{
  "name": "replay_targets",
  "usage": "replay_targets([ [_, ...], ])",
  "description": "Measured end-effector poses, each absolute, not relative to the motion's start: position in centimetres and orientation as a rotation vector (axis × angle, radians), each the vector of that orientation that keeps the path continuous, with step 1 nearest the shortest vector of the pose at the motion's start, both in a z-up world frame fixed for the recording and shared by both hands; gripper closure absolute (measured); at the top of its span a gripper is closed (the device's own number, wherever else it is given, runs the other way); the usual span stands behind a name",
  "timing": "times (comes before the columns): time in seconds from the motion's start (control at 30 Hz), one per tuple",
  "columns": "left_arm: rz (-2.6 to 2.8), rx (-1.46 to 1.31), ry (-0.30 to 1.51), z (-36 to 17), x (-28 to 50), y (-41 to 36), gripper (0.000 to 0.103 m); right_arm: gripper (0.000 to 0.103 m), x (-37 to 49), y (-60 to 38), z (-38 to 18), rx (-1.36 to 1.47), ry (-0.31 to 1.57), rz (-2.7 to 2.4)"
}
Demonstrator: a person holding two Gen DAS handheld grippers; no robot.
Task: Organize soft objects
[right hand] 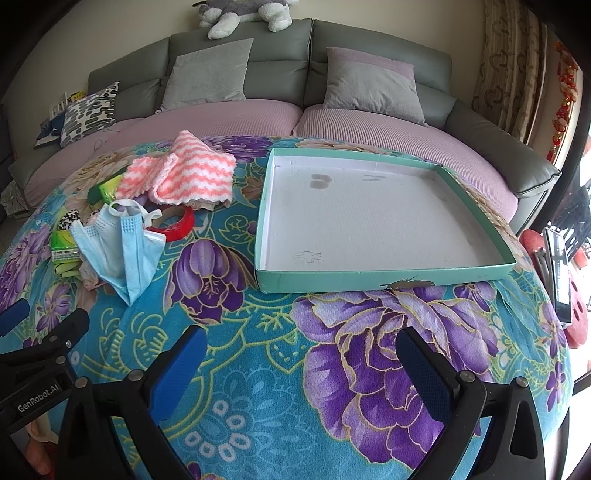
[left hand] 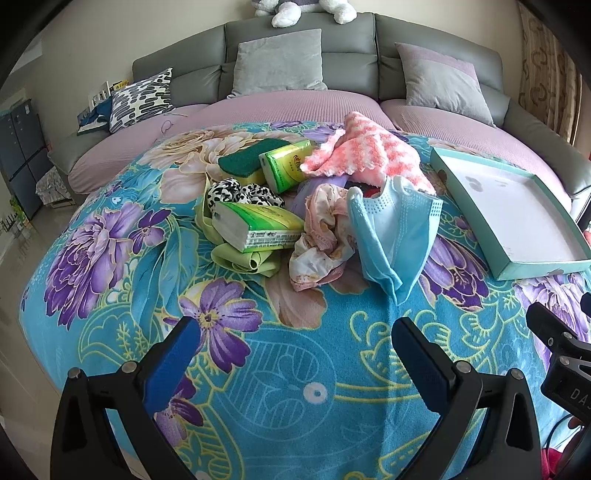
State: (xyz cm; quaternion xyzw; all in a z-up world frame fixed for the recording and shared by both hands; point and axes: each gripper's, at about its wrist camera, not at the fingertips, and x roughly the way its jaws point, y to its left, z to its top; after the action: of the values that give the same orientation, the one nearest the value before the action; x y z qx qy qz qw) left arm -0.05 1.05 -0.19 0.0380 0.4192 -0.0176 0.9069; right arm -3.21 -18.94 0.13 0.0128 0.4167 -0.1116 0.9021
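Observation:
A pile of soft things lies on the floral blanket: a blue face mask [left hand: 391, 229] [right hand: 118, 240], a pink-and-white knitted cloth [left hand: 365, 151] [right hand: 184, 173], a crumpled pale floral cloth [left hand: 321, 236], two green tissue packs [left hand: 258, 225] [left hand: 284, 162], a green sponge [left hand: 243, 158], a black-and-white scrunchie [left hand: 240, 194] and a yellow-green cloth [left hand: 243, 258]. A shallow teal tray [left hand: 439, 162] [right hand: 388, 275] with a white inside sits to the right, empty. My left gripper [left hand: 295, 354] is open, short of the pile. My right gripper [right hand: 301, 354] is open, in front of the tray.
A red ring-shaped item [right hand: 177, 227] lies beside the mask. A grey sofa [left hand: 347, 40] with pillows [left hand: 280, 62] stands behind the blanket. A plush toy [right hand: 240, 14] lies on the sofa back. Curtains [right hand: 513, 70] hang at the right.

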Motion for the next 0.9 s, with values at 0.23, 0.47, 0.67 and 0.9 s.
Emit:
replay_targets([
  [0.23,-0.037,0.083,0.869,-0.28,0.03,0.93,0.000,0.000,-3.19,-18.97,0.09,0.028,0.863,-0.232],
  [0.47,-0.037,0.086,0.872,-0.34,0.03,0.90,0.000,0.000,-3.14,-19.03,-0.02,0.028,0.867,-0.234],
  [0.67,-0.038,0.089,0.877,-0.39,-0.02,0.90,0.000,0.000,-3.13,-19.03,-0.01,0.027,0.869,-0.234],
  [0.9,-0.040,0.093,0.882,-0.52,0.02,0.84,0.000,0.000,-3.03,-19.00,-0.03,0.025,0.874,-0.235],
])
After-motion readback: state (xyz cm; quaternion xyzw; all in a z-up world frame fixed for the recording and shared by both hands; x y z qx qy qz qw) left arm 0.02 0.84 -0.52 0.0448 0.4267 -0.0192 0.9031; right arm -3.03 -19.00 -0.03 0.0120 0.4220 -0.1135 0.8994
